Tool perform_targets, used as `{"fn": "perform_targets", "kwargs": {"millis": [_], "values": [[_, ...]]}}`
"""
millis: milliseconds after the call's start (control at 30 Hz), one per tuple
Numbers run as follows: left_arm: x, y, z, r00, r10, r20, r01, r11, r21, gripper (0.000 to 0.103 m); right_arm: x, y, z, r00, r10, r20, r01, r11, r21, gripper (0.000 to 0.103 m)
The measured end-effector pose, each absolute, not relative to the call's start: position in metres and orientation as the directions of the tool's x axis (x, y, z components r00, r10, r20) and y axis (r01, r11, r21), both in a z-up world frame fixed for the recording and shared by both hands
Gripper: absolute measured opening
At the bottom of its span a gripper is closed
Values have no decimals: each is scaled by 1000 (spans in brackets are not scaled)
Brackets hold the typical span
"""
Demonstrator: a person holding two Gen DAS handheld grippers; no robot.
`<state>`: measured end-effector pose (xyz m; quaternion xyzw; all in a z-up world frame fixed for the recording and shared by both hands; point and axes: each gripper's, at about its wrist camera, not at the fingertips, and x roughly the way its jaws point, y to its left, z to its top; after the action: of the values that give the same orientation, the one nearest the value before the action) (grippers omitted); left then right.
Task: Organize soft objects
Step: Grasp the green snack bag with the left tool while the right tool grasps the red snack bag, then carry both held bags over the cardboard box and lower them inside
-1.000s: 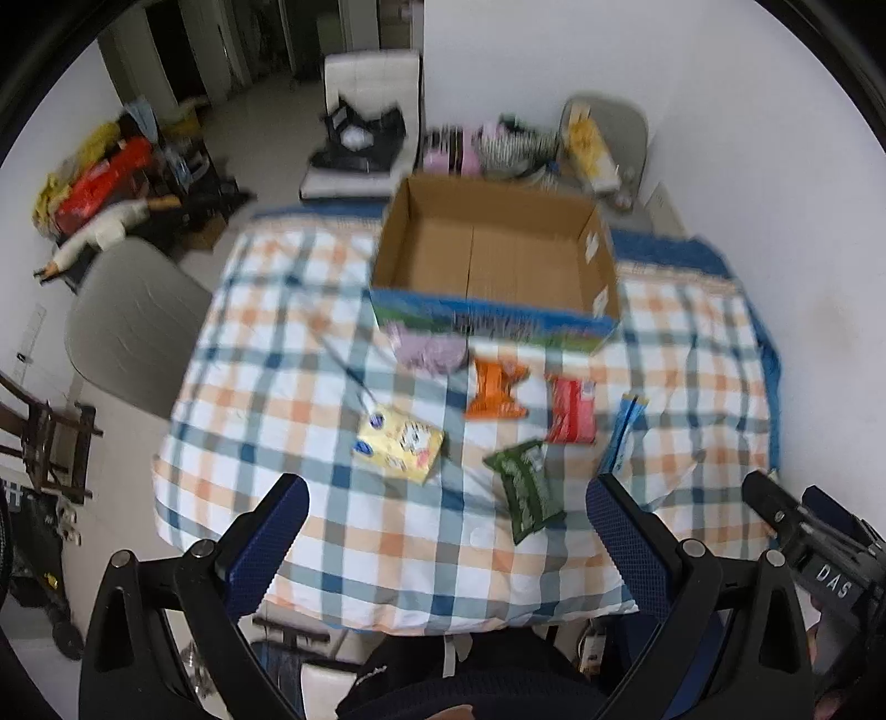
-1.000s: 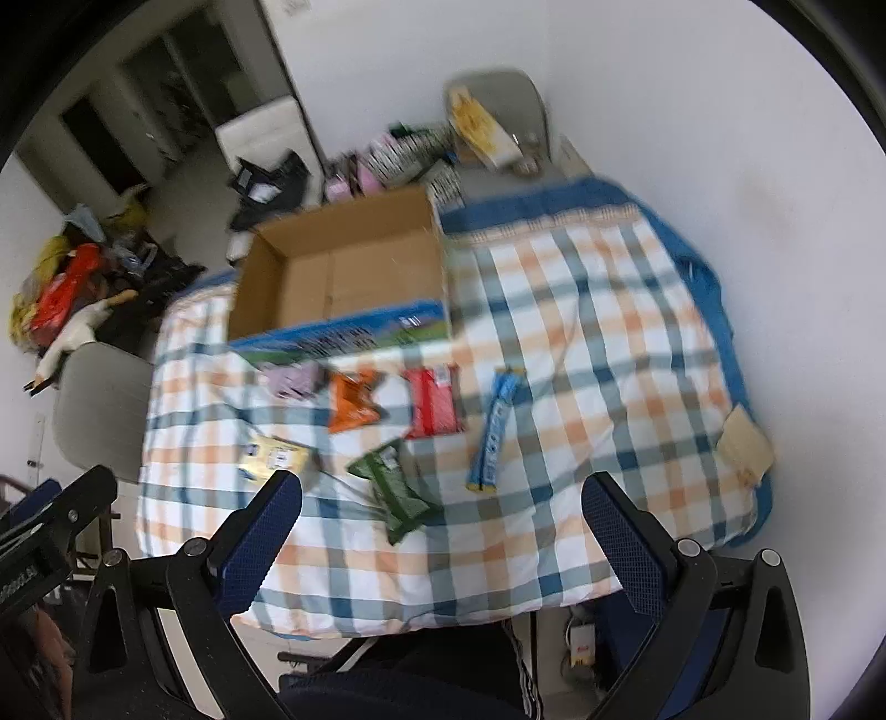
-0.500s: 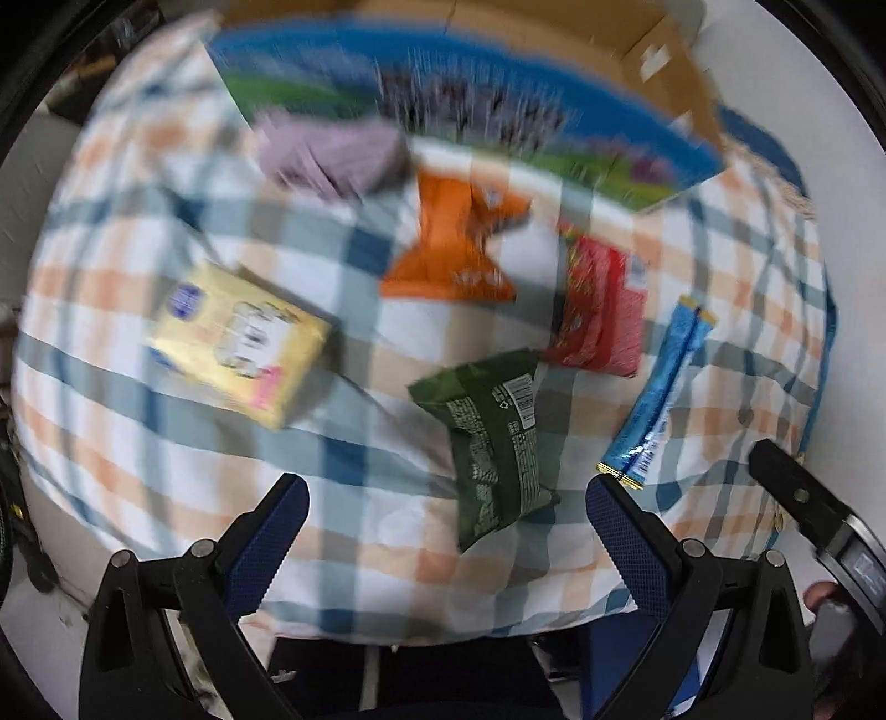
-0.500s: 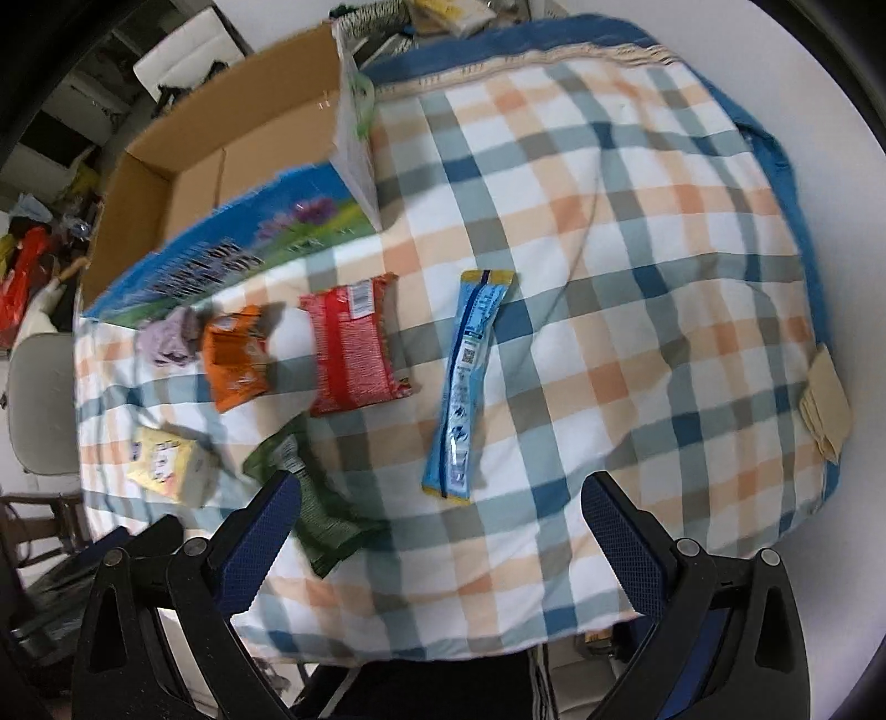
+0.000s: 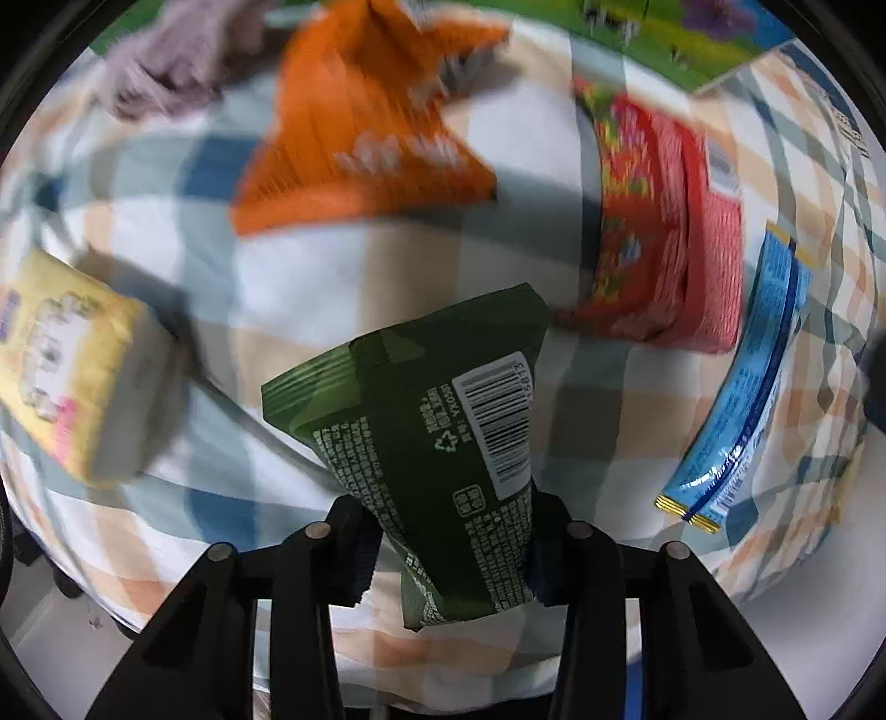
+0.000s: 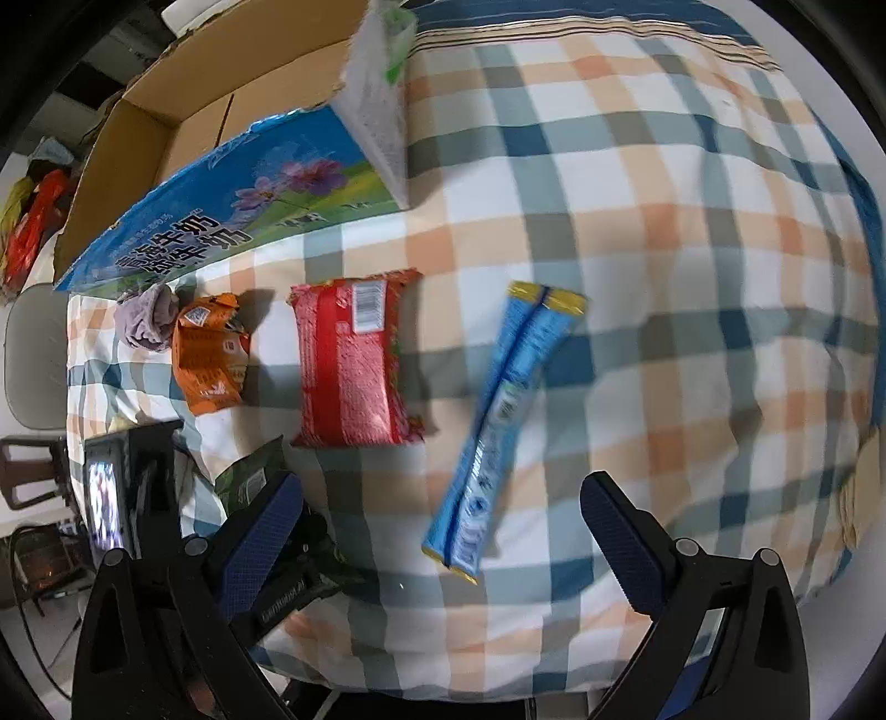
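My left gripper [image 5: 451,531] is shut on a green snack packet [image 5: 437,426], pinching its near end above the checked cloth. Around it lie an orange packet [image 5: 360,127], a red packet [image 5: 664,232], a long blue packet [image 5: 742,387], a yellow tissue pack [image 5: 61,360] and a purple cloth [image 5: 177,61]. My right gripper [image 6: 443,526] is open and empty, just over the near end of the blue packet [image 6: 504,421]. The red packet [image 6: 354,360], orange packet [image 6: 207,354] and purple cloth [image 6: 147,321] lie to its left. The left gripper's body [image 6: 133,487] shows at lower left.
An open cardboard box [image 6: 221,138] with a blue printed side stands at the back left of the table; its edge shows in the left view [image 5: 692,39]. The checked tablecloth [image 6: 664,277] spreads to the right. A grey chair [image 6: 33,354] stands off the table's left edge.
My left gripper has dropped to the table and shut on the green packet. My right gripper has come down closer over the blue packet and stays open.
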<state>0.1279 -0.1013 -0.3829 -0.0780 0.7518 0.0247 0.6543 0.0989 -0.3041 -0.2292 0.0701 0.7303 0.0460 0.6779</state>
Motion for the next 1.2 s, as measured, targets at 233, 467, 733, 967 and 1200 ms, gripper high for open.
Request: {"fn": "perform_targets", "kwargs": {"millis": [233,467,733,967,1200], "values": [[128,-90,-367,-50,33,-998,-174,984,41,37,134,-276,-263,-133,238,-962,17,971,238,83],[111,-94,-363,-17,73,-997,-194,978,75,34,148,-254,-305,-220,213,-952,19,977,214,50],[75,-103,-323,40,80,-996,-181,981,71,33,125,-261,-278,-188,211,-959,-33,975,221,47],[36,-123,-261,149,68,-986,-159,986,44,32,109,-278,-222,-113,266,-957,-83,958,276,47],[13,-132,-188,259,-16,-966,-135,989,-53,33,113,-284,-146,-5,351,-936,-121,929,349,47]]}}
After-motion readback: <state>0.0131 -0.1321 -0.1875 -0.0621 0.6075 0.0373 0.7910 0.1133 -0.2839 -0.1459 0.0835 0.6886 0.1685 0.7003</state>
